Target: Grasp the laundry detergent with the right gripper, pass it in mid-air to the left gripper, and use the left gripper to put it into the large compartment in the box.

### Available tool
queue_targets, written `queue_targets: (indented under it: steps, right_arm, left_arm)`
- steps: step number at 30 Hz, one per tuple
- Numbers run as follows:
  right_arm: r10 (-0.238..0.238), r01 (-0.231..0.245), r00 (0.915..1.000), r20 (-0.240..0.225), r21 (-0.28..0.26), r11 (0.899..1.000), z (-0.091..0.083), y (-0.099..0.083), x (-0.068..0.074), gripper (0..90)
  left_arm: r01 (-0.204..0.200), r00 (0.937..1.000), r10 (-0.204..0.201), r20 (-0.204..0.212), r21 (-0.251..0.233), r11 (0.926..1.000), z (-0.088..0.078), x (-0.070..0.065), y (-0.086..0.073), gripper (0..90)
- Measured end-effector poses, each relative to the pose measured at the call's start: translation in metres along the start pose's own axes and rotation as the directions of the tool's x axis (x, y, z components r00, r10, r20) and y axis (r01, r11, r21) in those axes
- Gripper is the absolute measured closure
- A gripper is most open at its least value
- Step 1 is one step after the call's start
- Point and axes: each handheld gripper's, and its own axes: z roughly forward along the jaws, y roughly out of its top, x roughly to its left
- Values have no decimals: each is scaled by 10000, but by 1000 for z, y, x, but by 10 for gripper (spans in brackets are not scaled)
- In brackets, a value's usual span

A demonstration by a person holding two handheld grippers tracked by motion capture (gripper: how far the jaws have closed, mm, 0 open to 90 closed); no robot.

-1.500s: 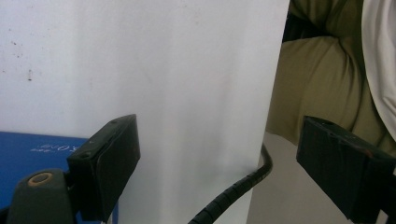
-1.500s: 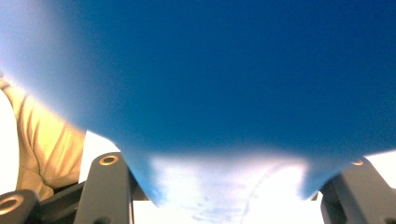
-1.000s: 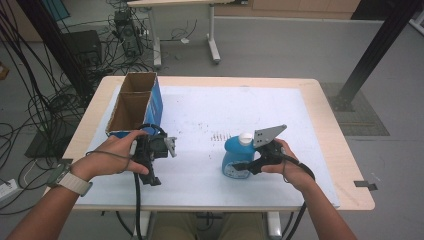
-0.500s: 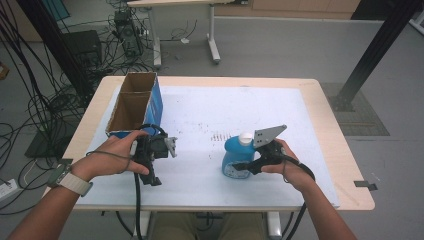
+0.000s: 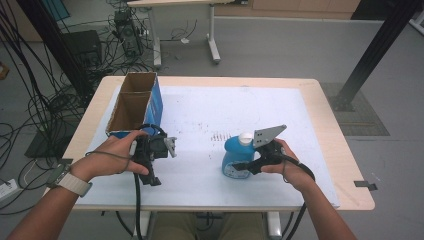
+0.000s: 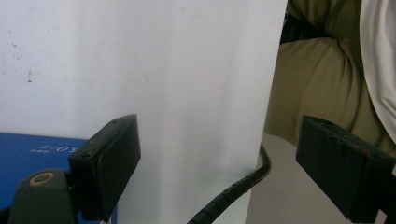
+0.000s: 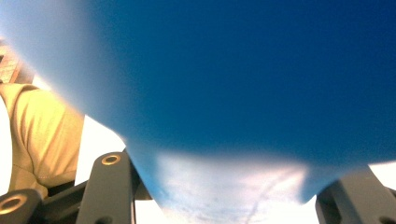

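White table (image 5: 280, 115): right gripper (image 5: 248, 167) clamps blue bottle (image 5: 234, 157), seemingly low; it may tip. Left gripper (image 5: 159, 150) apart, empty.

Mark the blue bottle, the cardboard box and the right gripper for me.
blue bottle (image 5: 233, 159): high view, on its blue body.
cardboard box (image 5: 155, 103): high view, on its blue outer side wall.
right gripper (image 5: 243, 167): high view, at its fingertips against the bottle.
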Motion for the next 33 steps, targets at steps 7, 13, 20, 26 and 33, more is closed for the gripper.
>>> queue_targets:
  steps: [7,13,20,26,33]
  right_arm:
    - [50,-50,10000,15,-25,10000,0,0,0,429]
    - [59,-59,10000,14,3,10000,0,0,0,429]
    - [71,-71,10000,7,10,10000,0,0,0,428]
    - [85,-85,10000,19,-21,10000,0,0,0,427]
    - [105,-105,9999,24,-35,9999,0,-1,0,427]
  left_arm:
    - [41,10000,-41,6,-7,10000,0,0,0,142]
    - [41,10000,-41,-4,-36,10000,0,0,0,142]
    - [26,10000,-26,-27,-26,10000,0,0,0,142]
    - [28,10000,-28,-24,-47,10000,0,0,1,141]
    - [22,10000,-22,-12,-40,10000,0,0,3,142]
